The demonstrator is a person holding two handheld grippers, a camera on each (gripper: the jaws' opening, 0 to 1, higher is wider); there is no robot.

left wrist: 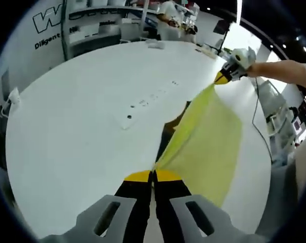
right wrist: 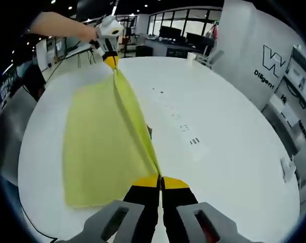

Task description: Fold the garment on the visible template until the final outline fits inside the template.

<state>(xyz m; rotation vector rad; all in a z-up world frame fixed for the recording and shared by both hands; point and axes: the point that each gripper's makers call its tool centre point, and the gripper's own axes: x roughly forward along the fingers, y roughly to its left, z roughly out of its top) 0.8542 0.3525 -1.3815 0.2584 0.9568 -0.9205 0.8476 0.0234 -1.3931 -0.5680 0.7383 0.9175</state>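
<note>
Two grippers hold one yellow garment (left wrist: 208,136) up over a big white table (left wrist: 82,126), and the cloth is pulled into a tight line between them. In the left gripper view, the left gripper (left wrist: 153,174) has its jaws pressed together on one top corner of the cloth, and the right gripper (left wrist: 222,77) shows far off at the other corner. In the right gripper view, the right gripper (right wrist: 160,180) is clamped on its corner too, and the left gripper (right wrist: 111,59) holds the far end. The rest of the garment hangs down from that top edge and seems to reach toward the table. A dark patch (left wrist: 175,121) peeks out past the cloth's edge in the left gripper view; it may be the template, but most of it is hidden, so that is a guess. Here is what could go wrong. Each bite looks small, right at the corner, so a hard tug could pull the cloth out and it would drop in a heap. If the hands come down at different times, the cloth could land crooked or wrinkled and stick out past the template. If one side swings too far, part of it could slide off the table edge, and then it would not stay in sight.
</note>
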